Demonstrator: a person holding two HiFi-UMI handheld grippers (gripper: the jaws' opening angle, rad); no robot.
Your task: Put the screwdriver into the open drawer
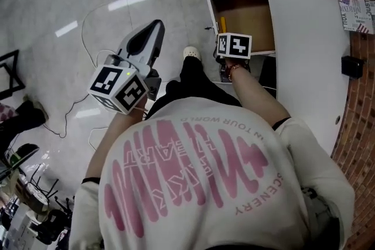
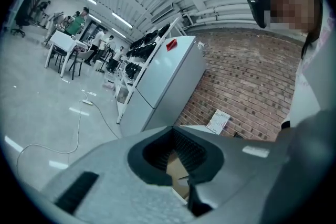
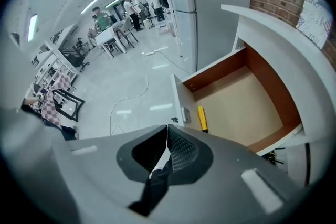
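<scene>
The yellow-handled screwdriver (image 1: 222, 24) (image 3: 202, 118) lies inside the open wooden drawer (image 1: 246, 14) (image 3: 241, 102), close to its white front panel. My right gripper (image 3: 167, 126) hovers above the drawer and points steeply down. Its jaws are shut with nothing between them. In the head view only its marker cube (image 1: 234, 45) shows, over the drawer's near side. My left gripper (image 1: 156, 25) (image 2: 173, 128) is held over the floor to the left of the drawer, jaws together and empty.
The drawer sticks out from a white curved table (image 1: 307, 44) beside a brick wall (image 1: 357, 126). A thin cable (image 1: 88, 26) trails across the glossy floor. A grey fridge (image 3: 215, 8) stands behind the table. The person's foot (image 1: 191, 53) is by the drawer front.
</scene>
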